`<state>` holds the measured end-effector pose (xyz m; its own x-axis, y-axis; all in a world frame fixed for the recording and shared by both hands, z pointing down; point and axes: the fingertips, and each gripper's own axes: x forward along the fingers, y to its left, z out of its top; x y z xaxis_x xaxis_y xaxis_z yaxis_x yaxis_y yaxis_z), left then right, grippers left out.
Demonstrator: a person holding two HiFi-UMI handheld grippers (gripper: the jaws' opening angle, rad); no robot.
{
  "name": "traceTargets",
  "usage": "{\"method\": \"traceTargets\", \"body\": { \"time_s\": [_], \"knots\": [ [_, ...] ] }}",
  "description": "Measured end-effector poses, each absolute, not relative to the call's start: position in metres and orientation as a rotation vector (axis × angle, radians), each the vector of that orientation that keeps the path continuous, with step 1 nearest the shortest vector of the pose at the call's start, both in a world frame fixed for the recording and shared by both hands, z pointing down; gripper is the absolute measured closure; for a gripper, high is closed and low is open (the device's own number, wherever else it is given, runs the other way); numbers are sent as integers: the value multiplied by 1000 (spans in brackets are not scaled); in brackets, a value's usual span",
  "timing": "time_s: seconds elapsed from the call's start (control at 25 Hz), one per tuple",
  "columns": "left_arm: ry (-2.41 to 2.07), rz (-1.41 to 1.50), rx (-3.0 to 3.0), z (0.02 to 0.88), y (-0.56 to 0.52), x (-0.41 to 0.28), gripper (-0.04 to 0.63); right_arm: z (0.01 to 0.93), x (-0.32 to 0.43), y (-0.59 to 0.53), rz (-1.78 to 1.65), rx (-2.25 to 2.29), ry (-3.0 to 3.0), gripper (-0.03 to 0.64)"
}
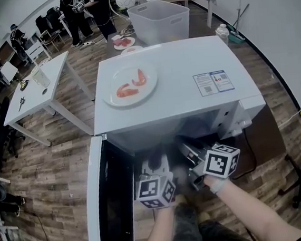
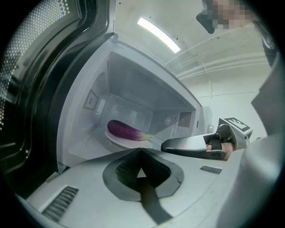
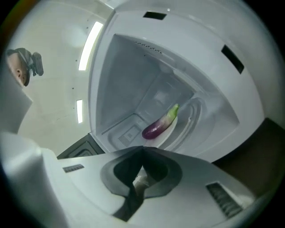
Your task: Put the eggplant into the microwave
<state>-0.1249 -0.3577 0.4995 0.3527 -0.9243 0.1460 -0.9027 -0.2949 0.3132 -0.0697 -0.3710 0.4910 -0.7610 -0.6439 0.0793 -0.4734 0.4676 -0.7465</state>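
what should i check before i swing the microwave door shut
1. eggplant fully inside the microwave: ok, it lies deep in the cavity.
2. eggplant resting on the turntable plate, not hanging over the sill: ok.
3. left gripper empty: ok, jaws together with nothing between them.
4. right gripper empty: ok, jaws together with nothing between them.
5. door free to swing: ok at the door itself, it stands wide open at the left.
6. door's path clear: not ok, both grippers sit right in front of the opening; pull them back first.
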Motion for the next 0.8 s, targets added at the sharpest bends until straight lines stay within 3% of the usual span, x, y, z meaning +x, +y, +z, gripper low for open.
{"method": "traceTargets", "body": {
  "time_s": [0.8],
  "knots": [
    [-1658,-160,2262,482,-295,-105,594,479,-54,-302,-910,-996,2815,615]
  ]
}}
